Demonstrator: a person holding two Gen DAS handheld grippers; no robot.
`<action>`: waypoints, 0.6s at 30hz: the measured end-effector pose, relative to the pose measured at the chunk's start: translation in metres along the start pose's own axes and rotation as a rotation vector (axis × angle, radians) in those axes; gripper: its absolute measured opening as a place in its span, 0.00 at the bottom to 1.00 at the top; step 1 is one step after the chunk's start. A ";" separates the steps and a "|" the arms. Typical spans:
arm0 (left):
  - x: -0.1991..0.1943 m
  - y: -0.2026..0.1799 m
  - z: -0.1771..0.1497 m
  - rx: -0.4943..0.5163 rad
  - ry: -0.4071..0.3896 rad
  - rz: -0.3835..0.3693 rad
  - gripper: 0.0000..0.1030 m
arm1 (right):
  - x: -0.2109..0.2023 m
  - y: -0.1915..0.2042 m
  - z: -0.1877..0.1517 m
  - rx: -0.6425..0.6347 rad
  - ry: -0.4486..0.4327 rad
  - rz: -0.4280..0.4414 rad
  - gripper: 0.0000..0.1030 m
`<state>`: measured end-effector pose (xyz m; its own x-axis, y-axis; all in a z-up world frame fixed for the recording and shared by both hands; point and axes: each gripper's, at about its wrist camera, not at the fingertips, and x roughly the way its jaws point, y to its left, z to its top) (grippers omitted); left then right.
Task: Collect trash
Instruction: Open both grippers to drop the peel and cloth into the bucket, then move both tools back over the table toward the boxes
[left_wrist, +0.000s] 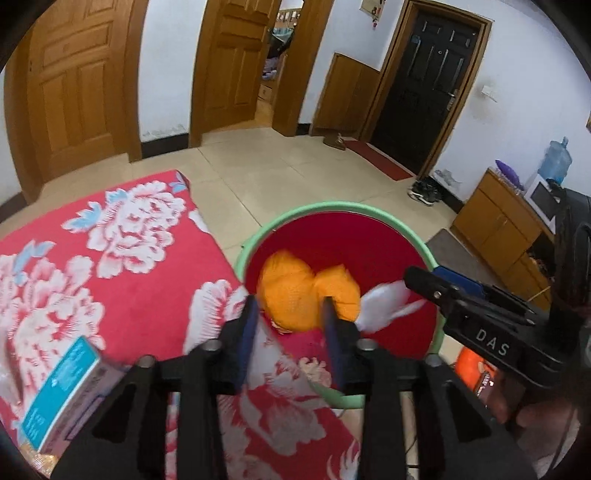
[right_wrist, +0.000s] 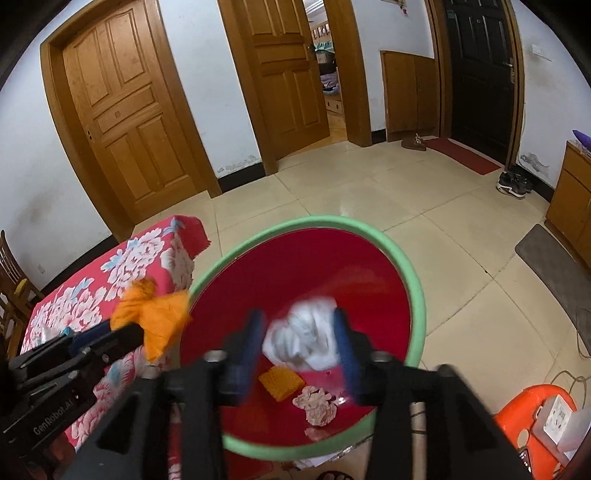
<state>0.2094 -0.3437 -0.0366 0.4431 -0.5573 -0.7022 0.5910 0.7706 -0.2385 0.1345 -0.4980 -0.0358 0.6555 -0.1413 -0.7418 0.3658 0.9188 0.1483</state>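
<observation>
Both hand-held grippers hang over the red plastic bin with the green rim (right_wrist: 417, 280), jaws spread: the left hand-held gripper (left_wrist: 291, 325) around a crumpled orange plastic bag (left_wrist: 295, 291), the right hand-held gripper (right_wrist: 299, 347) around a blurred white paper wad (right_wrist: 303, 343). Neither looks pinched, so the dropping step seems in hand. Next, return to the table under its red floral cloth (left_wrist: 110, 266) for remaining scraps.

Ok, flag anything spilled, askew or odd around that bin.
Nothing spilled or damaged. Only the orange wad looks doubtful: in the right wrist view it hangs at the bin rim, partly over the floral tablecloth, so it might land outside.
</observation>
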 end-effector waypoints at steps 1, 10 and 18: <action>0.000 -0.002 0.000 0.008 -0.006 -0.002 0.48 | 0.001 0.000 0.001 0.001 -0.003 -0.002 0.48; -0.004 -0.014 -0.003 0.051 -0.005 0.022 0.53 | -0.001 0.004 0.004 0.004 0.007 0.017 0.48; -0.033 -0.012 -0.012 0.029 -0.015 0.064 0.53 | -0.022 0.013 -0.005 0.007 0.022 0.027 0.48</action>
<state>0.1794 -0.3302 -0.0187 0.4904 -0.5116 -0.7055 0.5802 0.7957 -0.1738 0.1218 -0.4815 -0.0210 0.6509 -0.1080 -0.7514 0.3527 0.9196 0.1734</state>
